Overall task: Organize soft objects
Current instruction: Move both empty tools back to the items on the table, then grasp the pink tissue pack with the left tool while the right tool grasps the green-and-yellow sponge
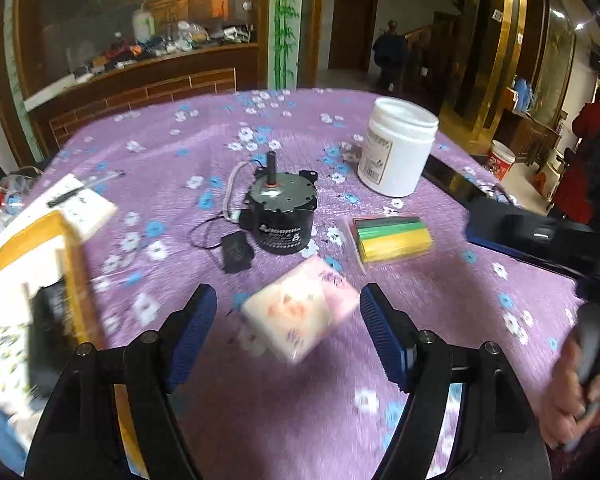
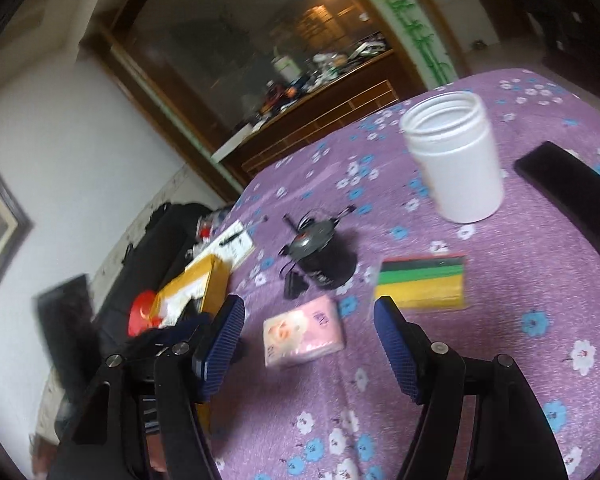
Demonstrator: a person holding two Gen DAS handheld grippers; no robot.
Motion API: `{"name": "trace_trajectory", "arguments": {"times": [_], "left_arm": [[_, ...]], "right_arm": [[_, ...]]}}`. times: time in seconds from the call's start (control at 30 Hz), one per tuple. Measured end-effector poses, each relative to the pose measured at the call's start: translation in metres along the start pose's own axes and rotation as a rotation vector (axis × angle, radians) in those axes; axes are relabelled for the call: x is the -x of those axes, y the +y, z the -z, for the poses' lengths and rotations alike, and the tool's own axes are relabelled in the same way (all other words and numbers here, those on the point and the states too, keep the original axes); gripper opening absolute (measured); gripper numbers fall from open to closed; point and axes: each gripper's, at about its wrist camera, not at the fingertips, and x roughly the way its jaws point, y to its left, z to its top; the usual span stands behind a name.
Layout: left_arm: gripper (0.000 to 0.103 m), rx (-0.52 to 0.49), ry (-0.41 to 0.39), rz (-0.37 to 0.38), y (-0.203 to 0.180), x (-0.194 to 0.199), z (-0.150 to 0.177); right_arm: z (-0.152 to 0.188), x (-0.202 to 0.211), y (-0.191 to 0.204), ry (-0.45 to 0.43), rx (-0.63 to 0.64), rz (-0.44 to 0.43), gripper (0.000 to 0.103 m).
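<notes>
Both our left tongs point(image 1: 288, 308) and right tongs point(image 2: 310, 328) gape wide, empty. The pink tissue pack point(image 1: 300, 312) lies loose on the surface point(image 1: 440, 320); sorting seems barely begun, though blur hampers us.

The left gripper point(image 1: 288, 312) and right gripper point(image 2: 310, 322) both hung with jaws spread wide, holding nothing.

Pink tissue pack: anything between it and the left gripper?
Nothing visible. The left gripper is open and the pink tissue pack lies on the purple tablecloth right between its fingers. The black motor and the colored packet sit beyond it, clear of the approach.
</notes>
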Motion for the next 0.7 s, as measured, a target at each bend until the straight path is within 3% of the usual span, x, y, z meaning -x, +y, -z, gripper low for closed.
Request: {"name": "trace_trajectory", "arguments": {"times": [0.17,0.33,0.6,0.7], "left_arm": [[0.074,0.081,0.089,0.040,0.008,-0.033,-0.007],[0.074,0.051,0.120,0.081,-0.001,-0.039,0.002],[0.075,-0.100,0.170,-0.044,-0.039,-0.053,0.020],[0.075,-0.115,0.141,-0.070,-0.040,-0.053,0.023]], "right_arm": [[-0.006,0.001,-0.015,-0.001,-0.063,-0.004,0.071],[-0.006,-0.001,-0.017,0.012,-0.084,-0.005,0.071],[-0.007,0.001,-0.015,-0.004,-0.078,0.016,0.071],[-0.007,0.002,-0.017,-0.010,-0.083,0.025,0.071]]}}
